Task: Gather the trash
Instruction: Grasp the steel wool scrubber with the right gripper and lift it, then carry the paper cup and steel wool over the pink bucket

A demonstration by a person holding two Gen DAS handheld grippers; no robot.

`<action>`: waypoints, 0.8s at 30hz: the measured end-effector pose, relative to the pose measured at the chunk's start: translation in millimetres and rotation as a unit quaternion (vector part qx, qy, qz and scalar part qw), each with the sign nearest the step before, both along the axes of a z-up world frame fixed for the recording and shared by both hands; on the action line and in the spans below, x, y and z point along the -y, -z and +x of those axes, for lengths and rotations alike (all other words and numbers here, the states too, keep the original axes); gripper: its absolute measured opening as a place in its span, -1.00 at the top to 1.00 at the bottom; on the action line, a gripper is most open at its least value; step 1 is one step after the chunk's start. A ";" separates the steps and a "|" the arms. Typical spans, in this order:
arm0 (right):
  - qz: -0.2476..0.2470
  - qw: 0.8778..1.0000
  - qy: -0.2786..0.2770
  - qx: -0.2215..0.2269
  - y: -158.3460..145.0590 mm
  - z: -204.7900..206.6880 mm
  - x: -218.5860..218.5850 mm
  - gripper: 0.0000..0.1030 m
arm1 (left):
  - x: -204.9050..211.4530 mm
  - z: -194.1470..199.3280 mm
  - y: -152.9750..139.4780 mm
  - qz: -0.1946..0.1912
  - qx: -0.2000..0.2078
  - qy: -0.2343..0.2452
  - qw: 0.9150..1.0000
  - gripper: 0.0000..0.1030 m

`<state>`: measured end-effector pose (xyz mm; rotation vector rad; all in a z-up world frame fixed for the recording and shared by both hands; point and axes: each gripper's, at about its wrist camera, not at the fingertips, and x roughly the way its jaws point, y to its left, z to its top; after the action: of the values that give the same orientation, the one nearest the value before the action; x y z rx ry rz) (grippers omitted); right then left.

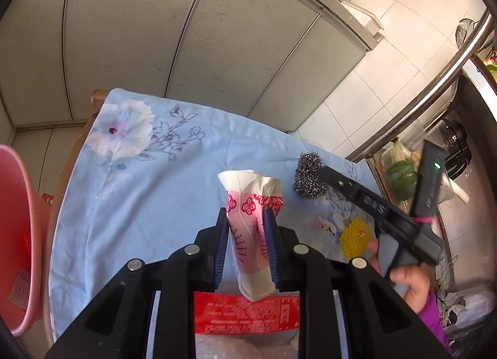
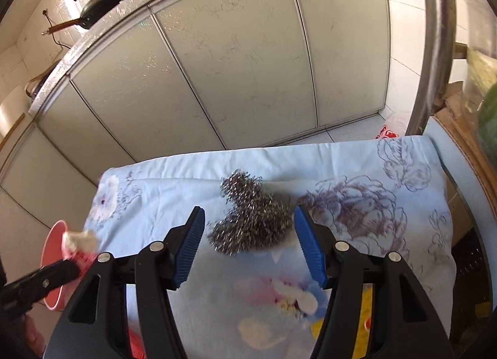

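Note:
My left gripper (image 1: 246, 219) is shut on a crushed pink-and-white paper cup (image 1: 251, 222) and holds it above the blue flowered cloth (image 1: 149, 197). The cup also shows at the left edge of the right wrist view (image 2: 79, 242). A steel wool scrubber (image 2: 248, 219) lies on the cloth; it also shows in the left wrist view (image 1: 309, 177). My right gripper (image 2: 248, 216) is open with its blue pads on either side of the scrubber, apart from it. A pink bin (image 1: 15, 234) stands left of the table, also in the right wrist view (image 2: 54, 234).
A yellow mesh piece (image 1: 355, 239) lies on the cloth at the right. A red-labelled packet (image 1: 245, 315) lies under my left gripper. Grey cabinet doors (image 2: 217, 63) stand behind the table. A steel rail (image 1: 435, 85) and a cluttered rack with vegetables are at the right.

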<state>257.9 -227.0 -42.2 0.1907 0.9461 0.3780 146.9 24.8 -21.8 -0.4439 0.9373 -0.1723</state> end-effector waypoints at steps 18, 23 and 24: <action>-0.016 1.000 -0.014 -0.002 1.7 -47.1 -10.8 0.54 | -17.7 -36.1 -6.7 0.020 0.030 -0.007 0.999 0.57; 0.006 1.000 -0.008 0.010 -14.6 -77.5 -3.5 0.54 | -17.1 -44.3 -15.8 0.028 0.044 -0.010 0.999 0.57; 0.009 1.000 -0.009 0.013 -19.2 -85.5 -2.8 0.54 | -16.8 -46.7 -17.9 0.029 0.047 -0.010 0.998 0.57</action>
<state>172.4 -224.3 -22.9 0.1934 0.9198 0.4055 100.2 41.5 -4.0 -0.3892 0.8436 -0.1462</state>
